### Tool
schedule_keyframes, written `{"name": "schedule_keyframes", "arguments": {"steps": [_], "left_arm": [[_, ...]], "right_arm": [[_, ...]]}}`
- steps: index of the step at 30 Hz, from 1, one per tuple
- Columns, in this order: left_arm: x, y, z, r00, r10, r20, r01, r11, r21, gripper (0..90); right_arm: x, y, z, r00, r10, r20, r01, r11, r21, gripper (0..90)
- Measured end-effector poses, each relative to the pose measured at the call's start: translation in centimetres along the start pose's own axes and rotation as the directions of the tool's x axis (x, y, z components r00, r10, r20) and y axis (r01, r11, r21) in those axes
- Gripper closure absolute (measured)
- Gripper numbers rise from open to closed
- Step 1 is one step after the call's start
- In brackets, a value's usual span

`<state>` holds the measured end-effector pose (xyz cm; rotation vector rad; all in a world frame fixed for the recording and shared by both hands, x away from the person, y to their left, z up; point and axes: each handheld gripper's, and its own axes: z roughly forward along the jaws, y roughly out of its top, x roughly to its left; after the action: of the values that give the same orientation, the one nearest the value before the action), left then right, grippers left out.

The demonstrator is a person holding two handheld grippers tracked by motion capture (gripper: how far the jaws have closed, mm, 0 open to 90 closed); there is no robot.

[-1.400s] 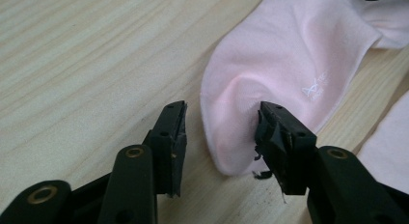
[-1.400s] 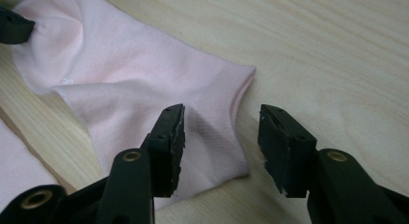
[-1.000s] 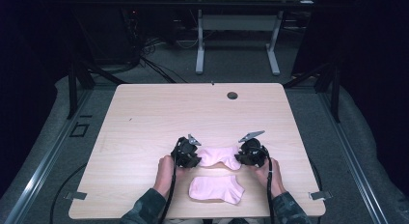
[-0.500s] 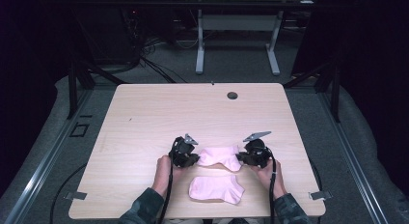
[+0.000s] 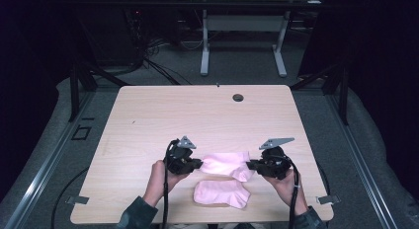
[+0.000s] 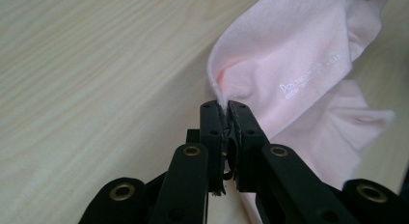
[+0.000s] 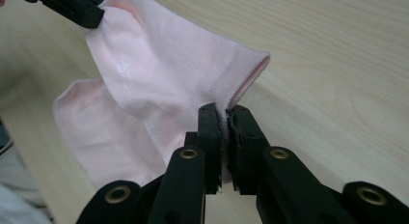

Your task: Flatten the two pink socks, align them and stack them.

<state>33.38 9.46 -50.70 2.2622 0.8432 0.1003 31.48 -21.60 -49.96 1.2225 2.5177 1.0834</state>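
Two pink ankle socks are counted. The lower sock (image 5: 221, 194) lies flat near the worktop's (image 5: 207, 115) front edge. The upper sock (image 5: 227, 163) is stretched between the two tongs, just behind the lower one. The left tongs (image 5: 200, 164) are clenched on one end of it, and the right tongs (image 5: 248, 164) are clenched on its cuff end. The far half of the worktop is open, apart from one dark grommet (image 5: 238, 97) near the back edge.

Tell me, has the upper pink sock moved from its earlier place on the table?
Yes. The upper pink sock, pinched by the left claw and right claw, now hangs stretched between them, lifted off the table, above the lower sock.
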Motion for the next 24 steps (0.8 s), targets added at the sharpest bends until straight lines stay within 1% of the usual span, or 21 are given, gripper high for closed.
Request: {"name": "schedule_keyframes", "arguments": {"steps": [2,4,5,6,7,8,10,11,12,13,14,15,16,17,18,19,20,21,22,23,24], "left_arm": [[-0.5,-0.4,-0.5,0.9999,0.003,0.014,-0.003,0.9999,0.012,85.5],[-1.1,-1.2,-1.0,0.9984,-0.010,0.055,0.009,0.9998,0.019,85.5],[-1.5,-1.6,-1.1,0.9985,-0.010,0.053,0.009,0.9996,0.028,85.5],[-1.7,-2.0,-1.3,0.9978,-0.012,0.065,0.010,0.9995,0.031,85.4],[-1.8,-2.5,-1.4,0.9952,-0.020,0.095,0.016,0.9992,0.036,85.4],[-2.0,-2.8,-1.4,0.9948,-0.023,0.099,0.018,0.9989,0.043,85.4],[-2.3,-3.7,-1.0,0.9944,-0.029,0.101,0.021,0.9971,0.073,85.3],[-2.3,-4.2,-0.6,0.9943,-0.037,0.100,0.028,0.9958,0.087,85.2],[-2.3,-4.6,-0.3,0.9943,-0.047,0.096,0.038,0.9950,0.092,85.1],[-2.2,-4.9,0.1,0.9945,-0.050,0.092,0.041,0.9939,0.102,84.9],[-2.2,-5.2,0.5,0.9953,-0.052,0.081,0.043,0.9928,0.112,84.6],[-2.3,-5.4,0.9,0.9979,-0.043,0.049,0.037,0.9919,0.122,83.9],[-2.4,-5.6,1.2,0.9990,-0.032,0.031,0.028,0.9907,0.133,83.0],[-2.4,-5.7,1.4,0.9995,-0.029,0.016,0.027,0.9907,0.133,80.5],[-2.5,-5.7,1.4,0.9997,-0.022,-0.003,0.022,0.9900,0.139,75.1],[-2.5,-5.8,1.5,0.9997,-0.018,-0.015,0.020,0.9911,0.132,71.8],[-2.5,-5.8,1.4,0.9996,-0.014,-0.026,0.017,0.9916,0.128,67.6],[-2.5,-5.8,1.3,0.9986,-0.019,-0.050,0.025,0.9929,0.116,59.5],[-2.4,-5.8,1.1,0.9962,-0.019,-0.085,0.027,0.9945,0.102,50.4],[-2.4,-5.8,0.9,0.9953,-0.028,-0.093,0.036,0.9962,0.079,43.1],[-2.3,-5.8,0.6,0.9940,-0.031,-0.105,0.038,0.9973,0.064,38.7]], "right_arm": [[0.8,-0.4,-0.7,0.9999,-0.001,-0.015,0.001,1.000,0.010,84.3],[1.4,-0.8,-1.1,0.9997,-0.009,-0.021,0.009,1.000,0.028,84.2],[1.8,-1.1,-1.3,0.9994,-0.008,-0.032,0.009,0.999,0.034,84.1],[2.0,-1.3,-1.5,0.9989,-0.007,-0.047,0.009,0.999,0.045,84.1],[2.3,-1.6,-1.6,0.9985,0.000,-0.055,0.003,0.999,0.049,84.1],[2.4,-1.8,-1.6,0.9979,-0.001,-0.064,0.005,0.998,0.065,84.0],[2.7,-2.3,-1.2,0.9961,0.005,-0.088,0.004,0.995,0.099,83.9],[2.9,-2.7,-0.7,0.9951,0.016,-0.097,-0.006,0.994,0.108,83.7],[2.8,-3.0,-0.1,0.9950,0.012,-0.099,0.001,0.992,0.128,83.5],[2.8,-3.3,0.6,0.9956,0.016,-0.092,-0.003,0.990,0.142,83.1],[2.8,-3.7,1.3,0.9967,0.011,-0.080,0.002,0.988,0.155,82.4],[2.9,-4.0,2.0,0.9983,0.005,-0.057,0.005,0.986,0.166,81.3],[2.8,-4.3,2.7,0.9990,-0.004,-0.046,0.012,0.984,0.179,79.5],[2.8,-4.5,3.2,0.9996,-0.008,-0.028,0.013,0.982,0.186,77.3],[2.8,-4.7,3.6,1.0000,-0.009,-0.004,0.009,0.982,0.190,73.4],[2.7,-4.9,3.8,0.9998,-0.017,0.006,0.016,0.981,0.191,71.2],[2.7,-5.0,3.9,0.9999,-0.016,0.003,0.015,0.983,0.185,70.8],[2.6,-5.1,3.8,0.9997,-0.023,0.009,0.021,0.983,0.181,68.5],[2.7,-5.2,3.8,0.9997,-0.012,0.022,0.008,0.986,0.166,65.7],[2.7,-5.2,3.6,0.9992,-0.027,0.030,0.022,0.987,0.161,63.2],[2.7,-5.3,3.4,0.9994,-0.018,0.030,0.014,0.989,0.148,59.5]]}}
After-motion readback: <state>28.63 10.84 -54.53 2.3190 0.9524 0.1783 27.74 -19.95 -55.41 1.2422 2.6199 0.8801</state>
